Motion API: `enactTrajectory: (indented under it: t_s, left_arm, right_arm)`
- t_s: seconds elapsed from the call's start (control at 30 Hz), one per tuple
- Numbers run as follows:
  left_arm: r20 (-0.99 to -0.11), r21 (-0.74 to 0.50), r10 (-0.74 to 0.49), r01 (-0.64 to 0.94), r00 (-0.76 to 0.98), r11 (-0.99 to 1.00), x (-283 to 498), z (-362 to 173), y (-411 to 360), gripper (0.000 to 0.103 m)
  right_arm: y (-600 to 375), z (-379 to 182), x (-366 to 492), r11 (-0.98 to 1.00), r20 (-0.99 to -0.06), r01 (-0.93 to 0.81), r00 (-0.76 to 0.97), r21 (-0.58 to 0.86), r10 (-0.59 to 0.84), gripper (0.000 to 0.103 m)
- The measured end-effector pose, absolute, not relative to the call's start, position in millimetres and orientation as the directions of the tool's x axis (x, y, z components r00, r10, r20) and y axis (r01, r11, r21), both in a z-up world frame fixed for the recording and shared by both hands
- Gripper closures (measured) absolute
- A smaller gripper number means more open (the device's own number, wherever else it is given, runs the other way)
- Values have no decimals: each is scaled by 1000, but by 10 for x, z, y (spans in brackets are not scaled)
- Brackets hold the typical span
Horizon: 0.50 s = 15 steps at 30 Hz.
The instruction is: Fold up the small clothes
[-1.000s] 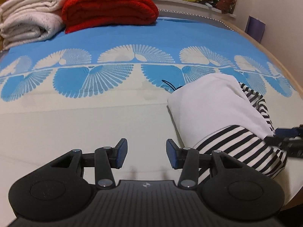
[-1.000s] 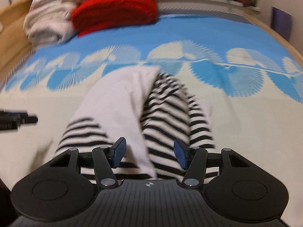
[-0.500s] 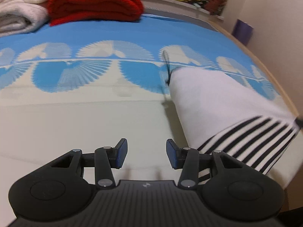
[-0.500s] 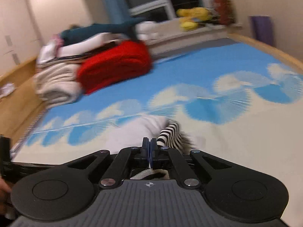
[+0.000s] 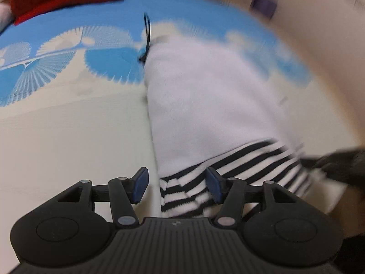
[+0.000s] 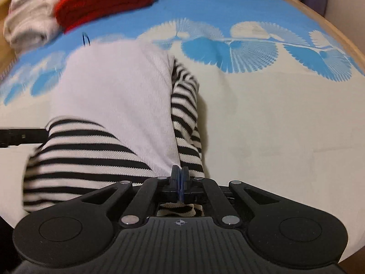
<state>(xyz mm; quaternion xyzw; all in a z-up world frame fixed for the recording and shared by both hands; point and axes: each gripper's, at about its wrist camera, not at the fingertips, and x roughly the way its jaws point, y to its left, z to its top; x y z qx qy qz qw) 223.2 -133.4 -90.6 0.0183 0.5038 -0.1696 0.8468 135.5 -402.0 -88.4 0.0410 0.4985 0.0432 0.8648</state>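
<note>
A small garment (image 5: 205,105), white with black-and-white striped parts, lies on the bed; it also shows in the right wrist view (image 6: 114,105). My left gripper (image 5: 175,183) is open, its fingers straddling the garment's striped near corner (image 5: 182,194). My right gripper (image 6: 180,174) is shut on the garment's near right striped edge, with striped cloth showing behind the pads. The right gripper's dark body shows blurred at the right of the left wrist view (image 5: 342,166). A black cord or tag (image 5: 147,36) sticks out at the garment's far end.
The bed sheet (image 6: 273,114) is cream near me and blue with white fan shapes farther off. A red folded blanket (image 6: 105,2) and pale folded towels (image 6: 29,25) lie at the far left. A wooden bed edge (image 6: 337,29) runs along the right.
My right gripper shut on the garment's striped edge and came back down low. My left gripper moved right, so its open fingers now straddle the striped corner.
</note>
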Motion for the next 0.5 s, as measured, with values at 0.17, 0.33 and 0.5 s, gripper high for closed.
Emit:
enactTrajectory:
  t_s: [0.17, 0.33, 0.5]
  left_arm:
    - [-879, -193, -273, 232, 391, 953, 2459, -961, -1325, 28]
    - [-761, -404, -392, 96, 517, 910, 2732, -703, -995, 22]
    - [-723, -587, -505, -34, 471, 809, 3164, -1050, -903, 22]
  right_arm:
    - [-3915, -1074, 1472, 996, -894, -60, 440, 60, 81, 103]
    - [-3962, -1123, 1528, 995, -902, -38, 419, 97, 104, 103]
    - [-3929, -1193, 1620, 995, -910, -55, 404, 81, 97, 103]
